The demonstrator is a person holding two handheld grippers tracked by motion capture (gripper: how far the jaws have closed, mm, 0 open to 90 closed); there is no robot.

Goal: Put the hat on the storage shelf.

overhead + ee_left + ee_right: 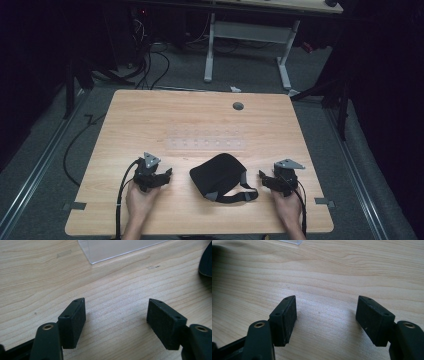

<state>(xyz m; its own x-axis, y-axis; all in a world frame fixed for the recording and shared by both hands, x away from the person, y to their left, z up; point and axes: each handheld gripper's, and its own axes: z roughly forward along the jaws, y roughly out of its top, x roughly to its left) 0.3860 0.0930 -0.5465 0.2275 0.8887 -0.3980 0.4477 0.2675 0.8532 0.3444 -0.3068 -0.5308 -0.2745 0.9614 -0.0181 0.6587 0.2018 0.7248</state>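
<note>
A black eye mask (218,175) with a grey lining and a black strap (240,195) lies near the front middle of the wooden table (200,120). My left gripper (167,175) rests on the table to the mask's left, held by a hand, its jaws open over bare wood (116,322). The mask's black edge (206,262) shows at the far right of the left gripper view. To the right of the mask, my right gripper (264,178) is open too, with nothing between its pads (325,322).
A clear plastic strip (207,144) lies flat behind the mask; its corner (112,248) shows in the left gripper view. A round cable hole (238,106) sits near the table's far edge. A white desk frame (247,45) and cables stand on the floor beyond.
</note>
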